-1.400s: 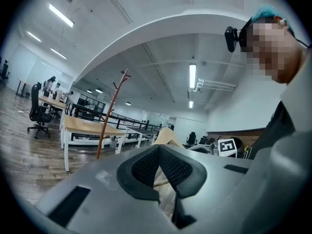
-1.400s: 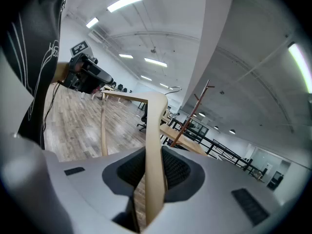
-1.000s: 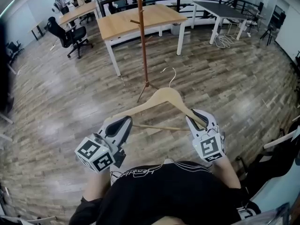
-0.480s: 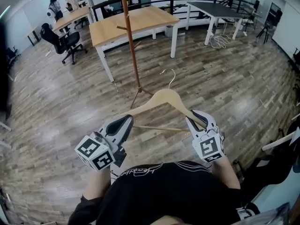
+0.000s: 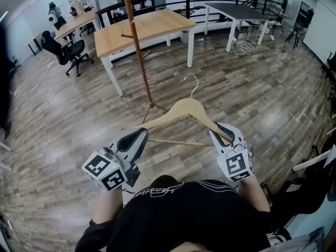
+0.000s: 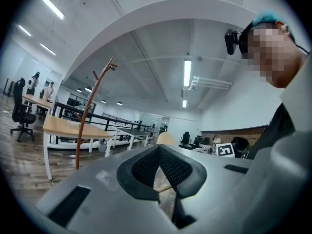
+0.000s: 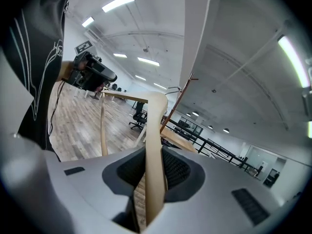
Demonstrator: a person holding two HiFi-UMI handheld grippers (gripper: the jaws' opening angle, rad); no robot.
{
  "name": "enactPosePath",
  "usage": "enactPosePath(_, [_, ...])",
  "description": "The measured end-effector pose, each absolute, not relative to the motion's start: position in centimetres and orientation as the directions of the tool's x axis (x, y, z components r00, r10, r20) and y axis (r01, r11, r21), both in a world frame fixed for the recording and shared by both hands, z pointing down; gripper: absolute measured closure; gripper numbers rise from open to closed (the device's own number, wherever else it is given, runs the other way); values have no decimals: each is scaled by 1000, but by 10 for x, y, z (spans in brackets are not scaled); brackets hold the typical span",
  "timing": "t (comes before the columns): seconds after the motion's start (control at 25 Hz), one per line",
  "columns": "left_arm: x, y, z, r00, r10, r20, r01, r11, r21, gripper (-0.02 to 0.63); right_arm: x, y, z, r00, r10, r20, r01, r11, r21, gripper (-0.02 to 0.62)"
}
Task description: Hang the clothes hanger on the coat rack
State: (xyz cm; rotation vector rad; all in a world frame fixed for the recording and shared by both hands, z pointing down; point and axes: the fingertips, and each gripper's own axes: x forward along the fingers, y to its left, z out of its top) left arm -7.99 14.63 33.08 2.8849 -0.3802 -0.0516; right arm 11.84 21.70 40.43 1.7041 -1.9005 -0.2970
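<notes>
Hanger held above floor, left gripper clamped on its left end, right gripper clamped on right arm, rack ahead, apart.

Head cam looks steeply down from above the person's chest, with the left gripper and right gripper close at the bottom. Each gripper cam sits right behind its own jaws, aimed up and forward; all three catch the hanger and coat rack.
</notes>
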Motion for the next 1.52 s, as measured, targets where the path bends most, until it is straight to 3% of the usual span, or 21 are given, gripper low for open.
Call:
enactPosePath(0.36, [-43,51,355,971,-238,33,-237,-921,308,598,151,133,433,-17,-944,331,-858,184,479,473])
enactPosePath(0.92, [-28,-185,366,954,-297,38,-289,-885,366,598,182,-113,431,-40,-933,358,-825,233,515,474])
enactPosePath(1.52, [-13,-271,345,926,-377,5,-357,-873,333,598,196,-224,411,-148,-939,309,-791,300,533,474])
